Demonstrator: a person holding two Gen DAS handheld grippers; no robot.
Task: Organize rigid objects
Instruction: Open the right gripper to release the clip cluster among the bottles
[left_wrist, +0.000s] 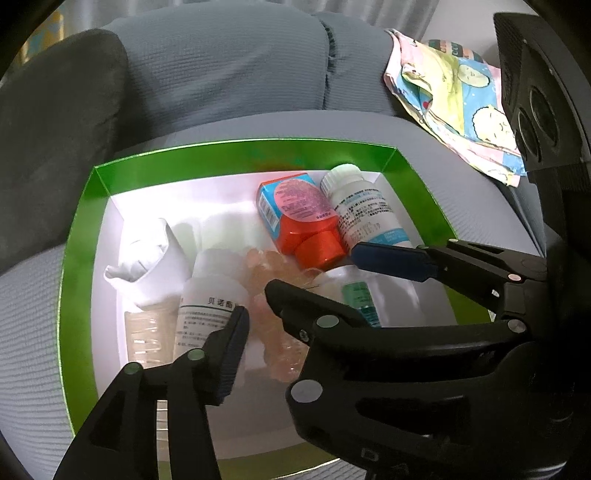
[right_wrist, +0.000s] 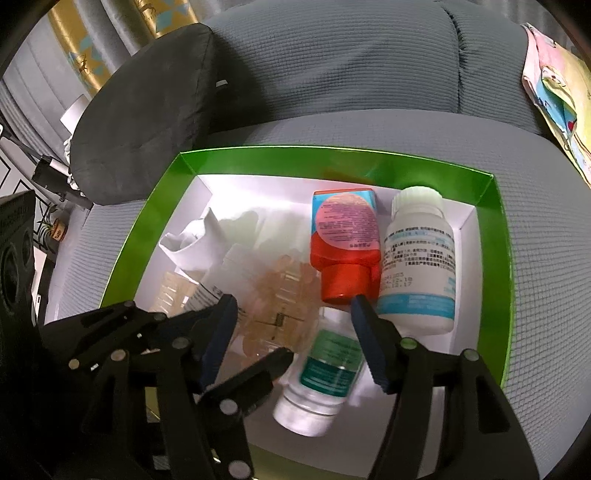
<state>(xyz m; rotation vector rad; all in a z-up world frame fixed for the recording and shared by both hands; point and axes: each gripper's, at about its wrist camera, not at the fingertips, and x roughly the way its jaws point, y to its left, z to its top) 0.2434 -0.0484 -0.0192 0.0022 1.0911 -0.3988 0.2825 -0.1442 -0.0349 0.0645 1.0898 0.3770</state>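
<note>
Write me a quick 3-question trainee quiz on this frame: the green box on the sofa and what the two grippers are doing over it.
1. True or false: the orange-capped bottle lies inside the green box.
2. Which item lies between the fingers of the right gripper? A) the large white bottle with a blue band B) the small green-labelled bottle C) the cartoon-print cloth
3. Fill in: the box sits on a grey ___.

Key
1. True.
2. B; the jaws are spread wide on either side of it, not closed. The left gripper is open too.
3. Sofa.
</note>
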